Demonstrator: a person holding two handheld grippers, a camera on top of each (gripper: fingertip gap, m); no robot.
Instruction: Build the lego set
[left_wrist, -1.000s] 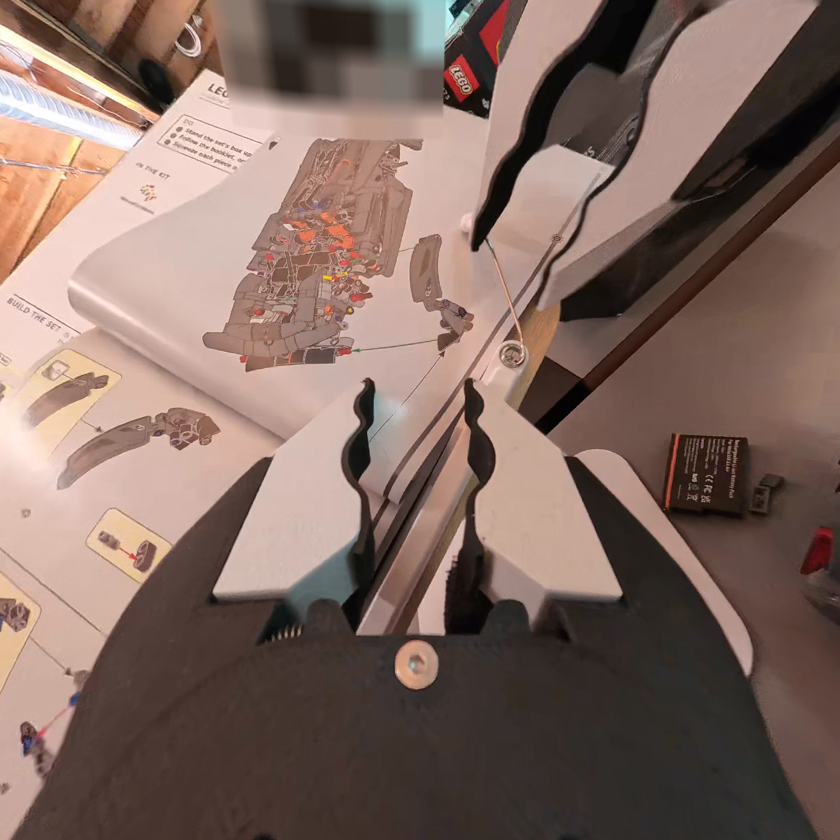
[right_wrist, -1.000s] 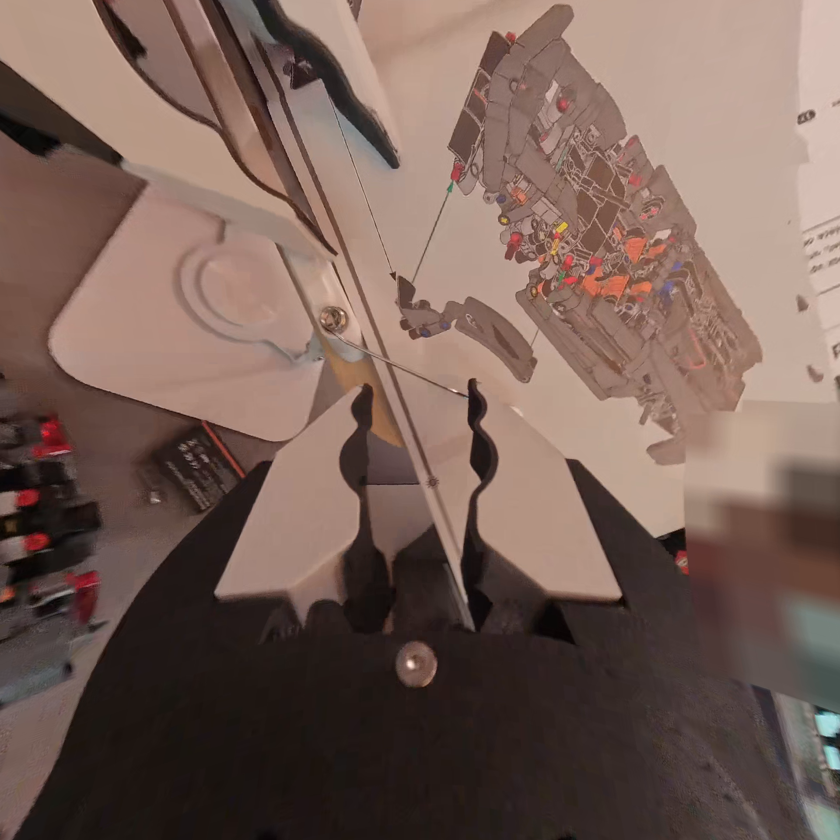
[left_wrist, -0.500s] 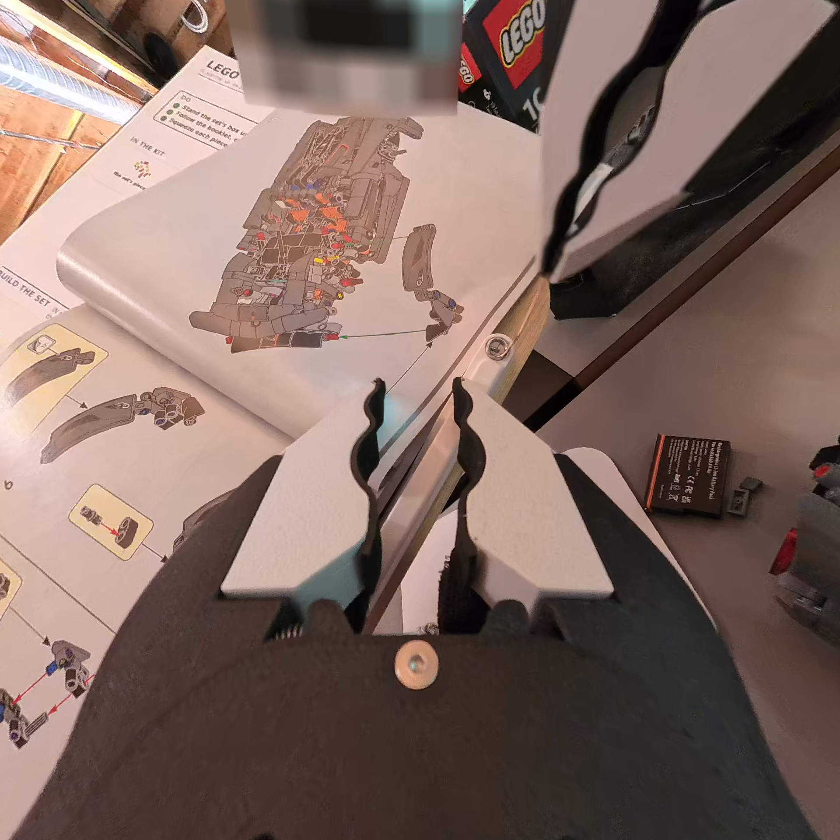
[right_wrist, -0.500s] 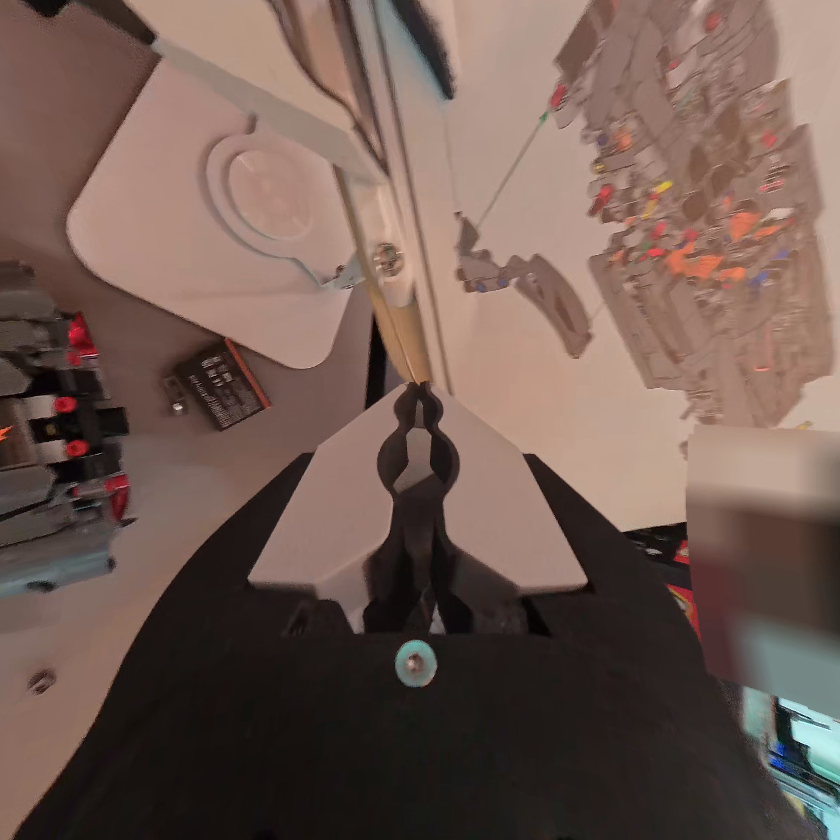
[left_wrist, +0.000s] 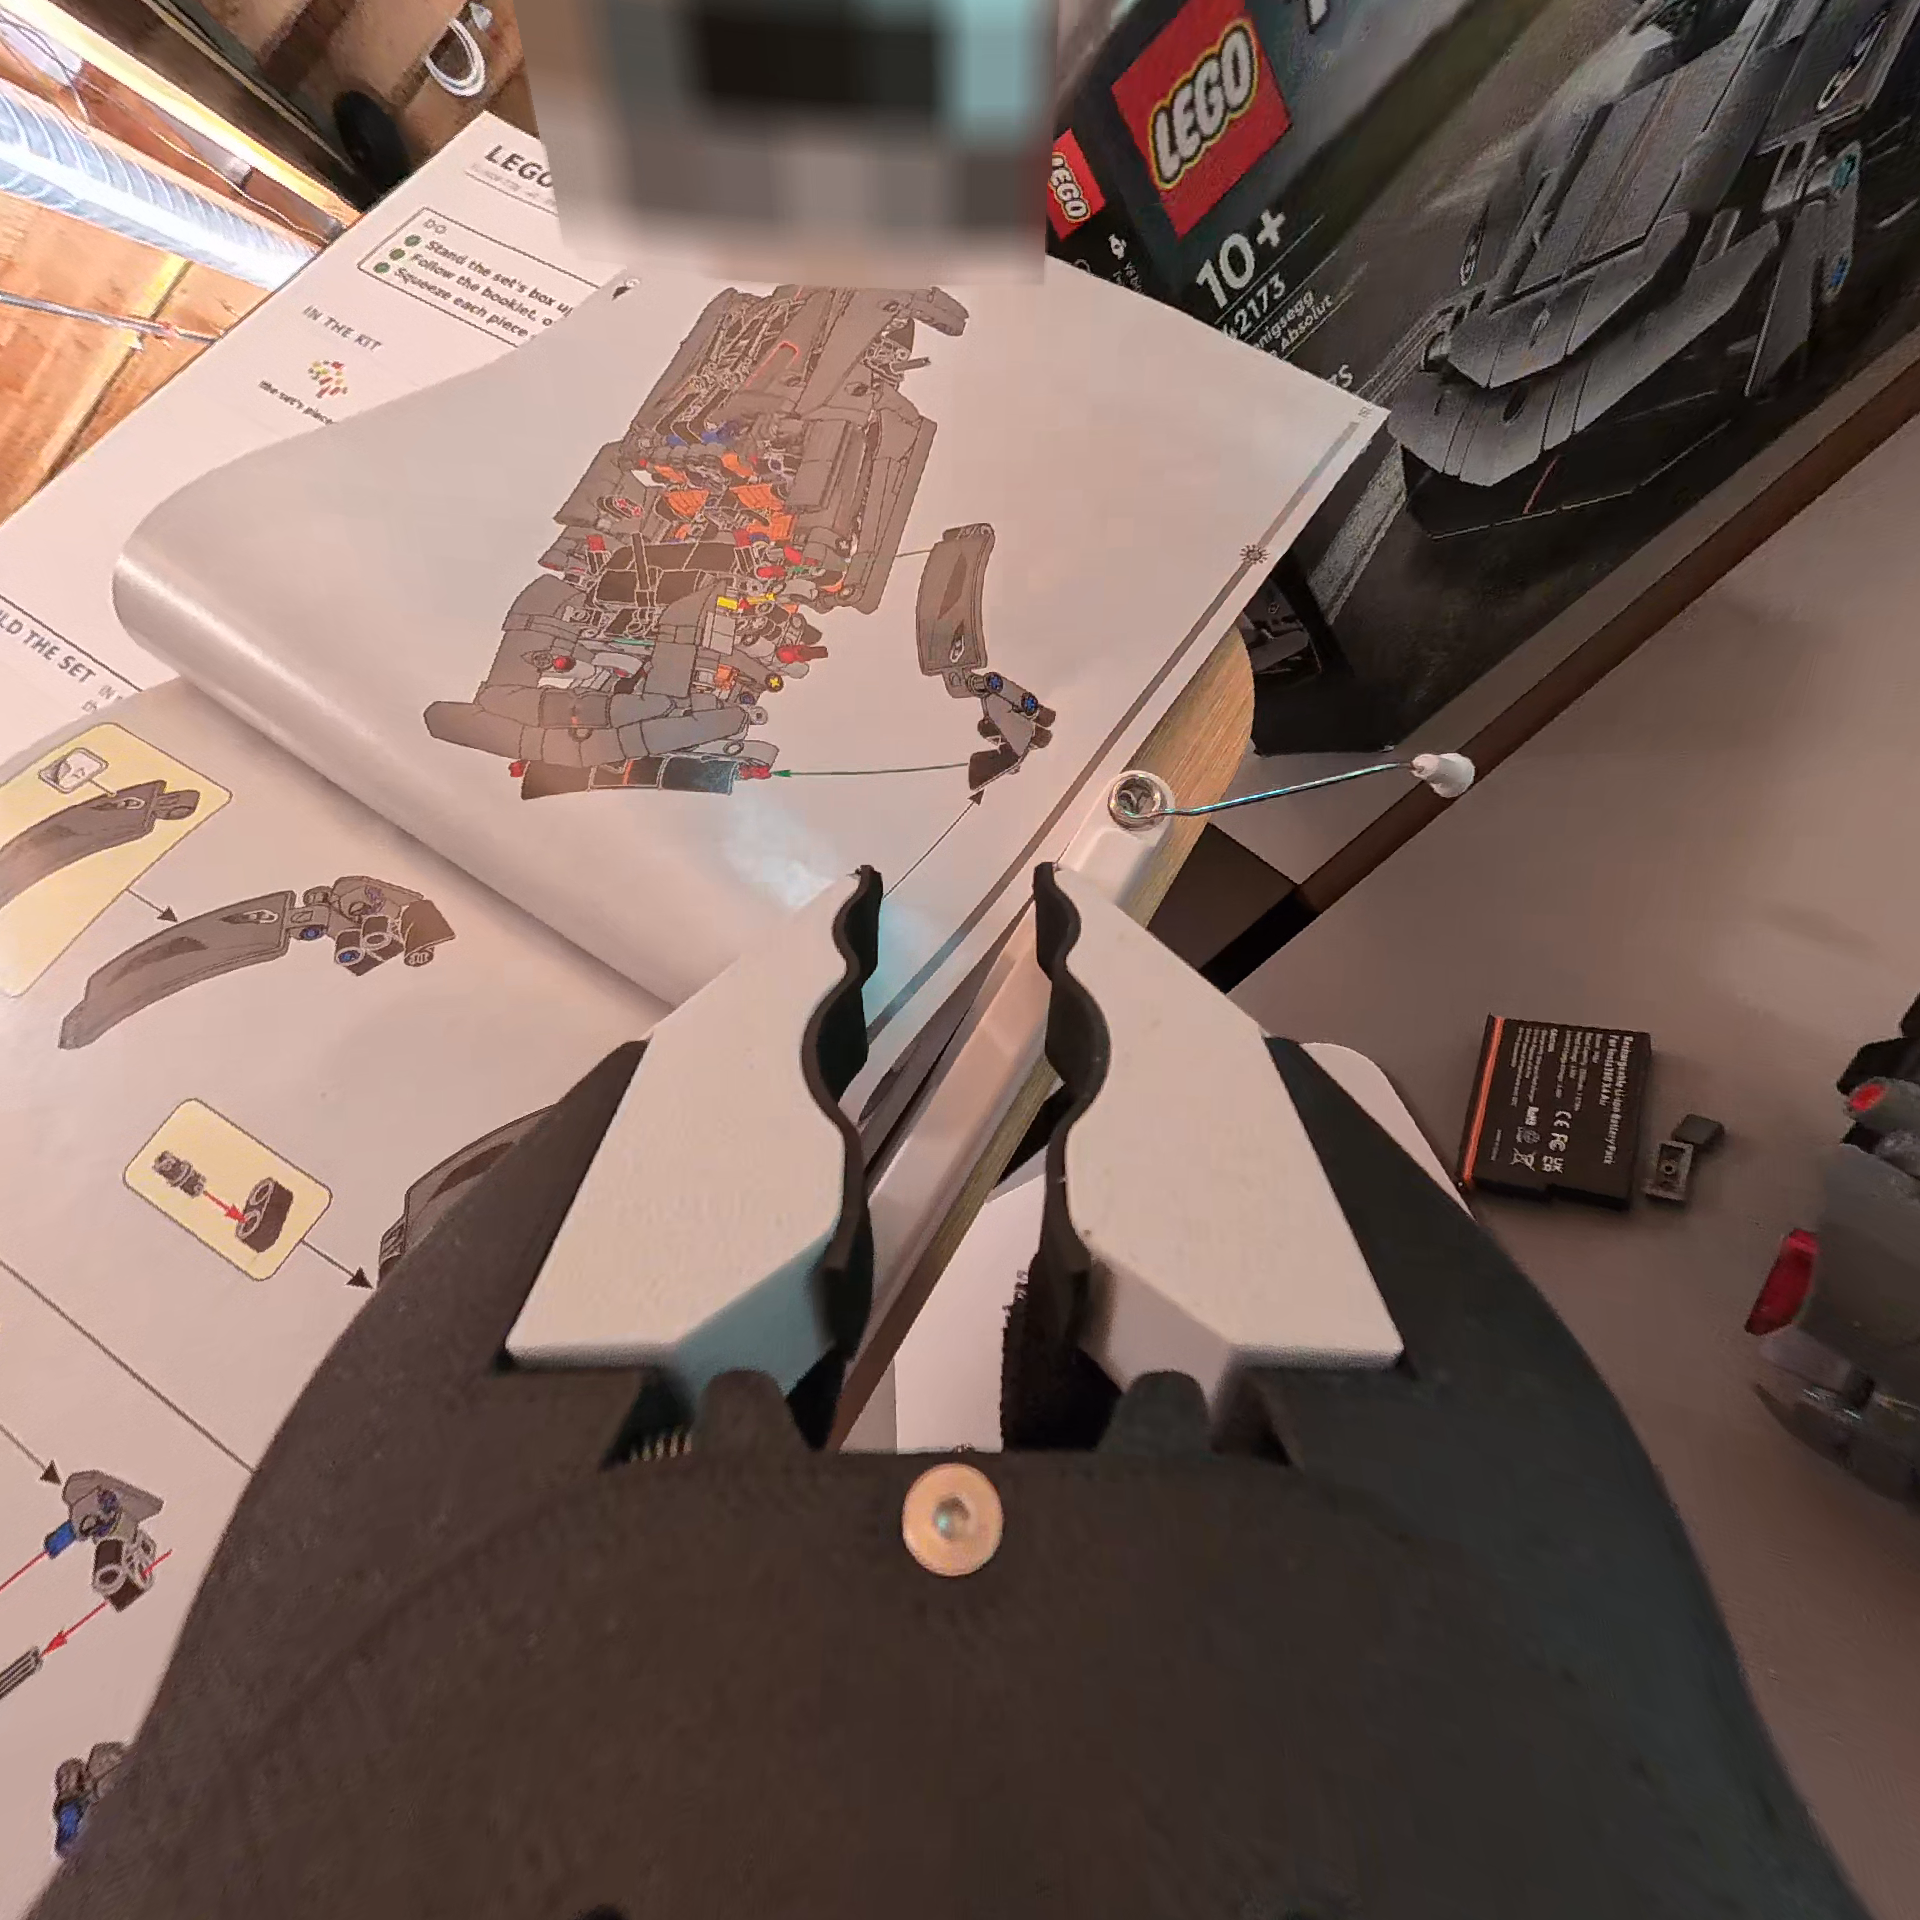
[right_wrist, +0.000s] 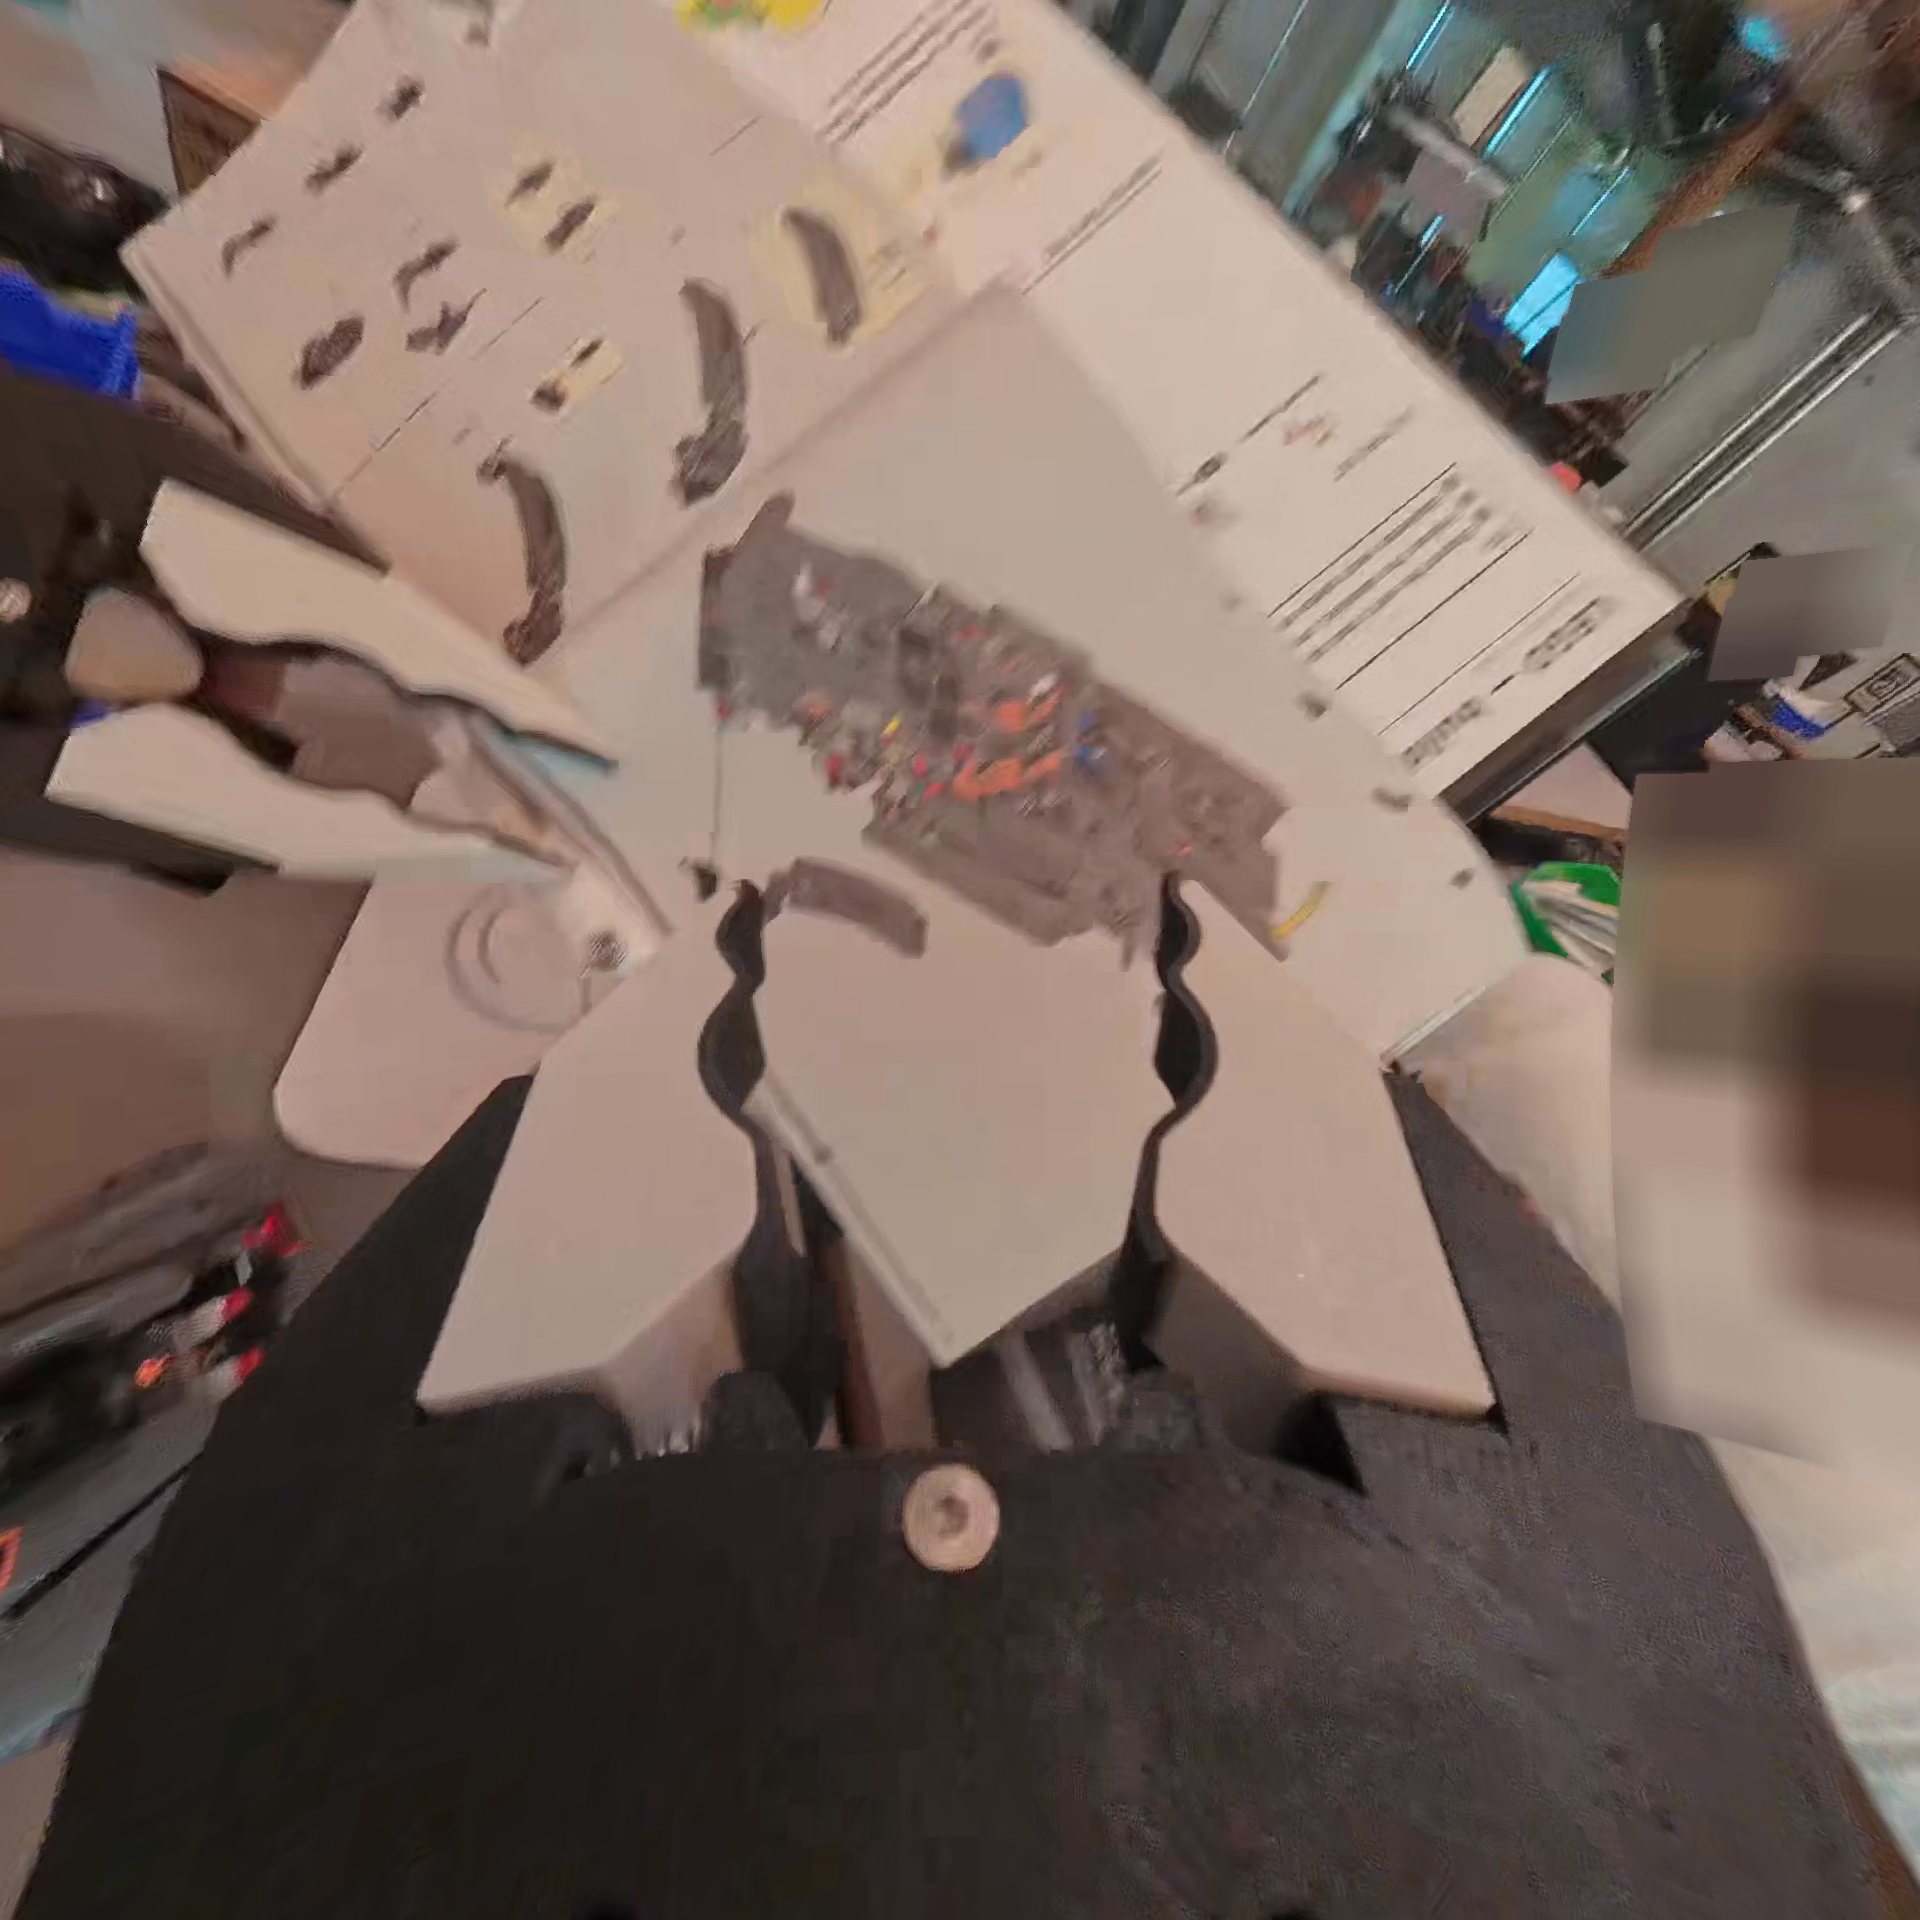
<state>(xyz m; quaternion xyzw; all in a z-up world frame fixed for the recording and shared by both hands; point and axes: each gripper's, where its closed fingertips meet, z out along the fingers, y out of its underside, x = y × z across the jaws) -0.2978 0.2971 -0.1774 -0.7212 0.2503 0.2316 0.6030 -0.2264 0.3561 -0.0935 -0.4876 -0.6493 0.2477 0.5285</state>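
Note:
The open instruction booklet (left_wrist: 644, 457) rests on a tilted stand, its top page showing a grey car model. My left gripper (left_wrist: 951, 883) is shut on the booklet's right edge and the stand ledge behind it. It also shows in the right wrist view (right_wrist: 561, 800), clamped on the page edge. My right gripper (right_wrist: 961, 894) is open wide, and the lower corner of the top page (right_wrist: 935, 1143) lies between its jaws. That view is blurred. The stand's wire page holder (left_wrist: 1299, 784) is swung out to the right, off the page. The part-built grey model (left_wrist: 1860, 1247) sits at the far right.
The set's dark box (left_wrist: 1558, 312) stands behind the stand. A black battery pack (left_wrist: 1553, 1122) and two small grey pieces (left_wrist: 1678, 1158) lie on the grey table. A large printed sheet (left_wrist: 436, 270) lies under the booklet. The stand's white base (right_wrist: 416, 1039) is on the table.
My right gripper shut, pulled away from the page edge, dropped out of the left wrist view and opened wide. The wire holder swung off the page. My left gripper closed in slightly.

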